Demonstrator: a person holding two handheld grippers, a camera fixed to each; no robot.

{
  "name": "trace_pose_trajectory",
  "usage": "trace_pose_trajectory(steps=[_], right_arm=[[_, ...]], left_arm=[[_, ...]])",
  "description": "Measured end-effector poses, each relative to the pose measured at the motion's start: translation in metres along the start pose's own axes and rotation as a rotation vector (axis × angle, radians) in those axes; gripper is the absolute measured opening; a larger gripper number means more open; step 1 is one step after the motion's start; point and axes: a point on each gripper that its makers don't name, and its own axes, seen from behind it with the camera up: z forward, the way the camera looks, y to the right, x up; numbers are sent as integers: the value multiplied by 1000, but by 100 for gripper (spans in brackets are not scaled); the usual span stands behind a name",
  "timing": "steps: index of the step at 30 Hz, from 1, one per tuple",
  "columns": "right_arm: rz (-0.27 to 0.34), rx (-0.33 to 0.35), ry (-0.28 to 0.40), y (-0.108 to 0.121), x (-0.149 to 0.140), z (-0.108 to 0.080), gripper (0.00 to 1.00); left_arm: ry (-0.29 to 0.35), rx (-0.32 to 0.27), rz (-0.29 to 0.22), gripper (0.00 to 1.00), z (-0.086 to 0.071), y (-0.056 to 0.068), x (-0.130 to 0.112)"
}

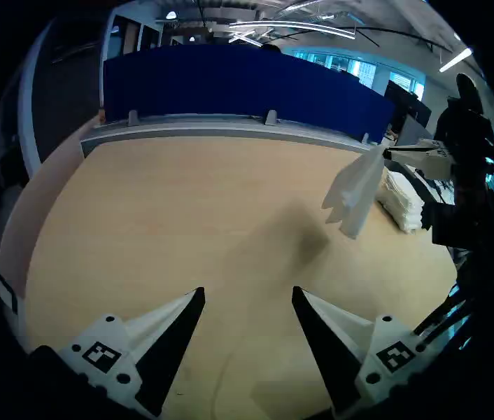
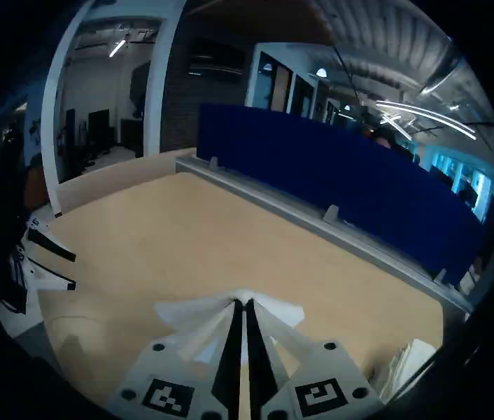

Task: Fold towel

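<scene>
1. White towel (image 1: pixel 355 192) hangs in the air over the wooden table (image 1: pixel 177 210). In the left gripper view the right gripper (image 1: pixel 388 152) pinches its top edge, and the lower part dangles free, clear of the tabletop.
2. From the right gripper view, the right gripper (image 2: pixel 243 303) is clenched on the towel (image 2: pixel 187 308). Both fingers press on the cloth, which spreads out to either side of the tips.
3. Left gripper (image 1: pixel 248 290) is released, its fingers wide apart with bare table between them, grasping nothing. It sits well apart from the towel.
4. At the far left of the right gripper view, the left gripper (image 2: pixel 72 271) has its fingers parted, low by the table edge.
5. Folded white cloths form a stack (image 1: pixel 402 199) on the right end of the table, just behind the hanging towel. The right gripper view has the stack (image 2: pixel 408 360) at lower right.
6. Blue partition (image 1: pixel 247 87) runs along the far edge of the table.
7. Dark sleeve (image 1: pixel 460 220) is behind the right gripper.
</scene>
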Motion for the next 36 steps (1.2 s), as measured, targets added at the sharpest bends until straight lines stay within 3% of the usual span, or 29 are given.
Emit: trace_pose_trajectory(steps=[6,12,24,36], right_arm=[[15,-18,8,17,2,-10,4],[30,-45,17,49,4,-23,4],[35,-166,5,167,-1,-58,4],[56,-258,-17,279,-9,-74,3]], left_arm=[[-4,-4,14,92,-1,5,1],[-9,-4,22,92,1,11,1],[-27,5,19,92,4,26,-2],[-42,13,28,92,13,41,3]])
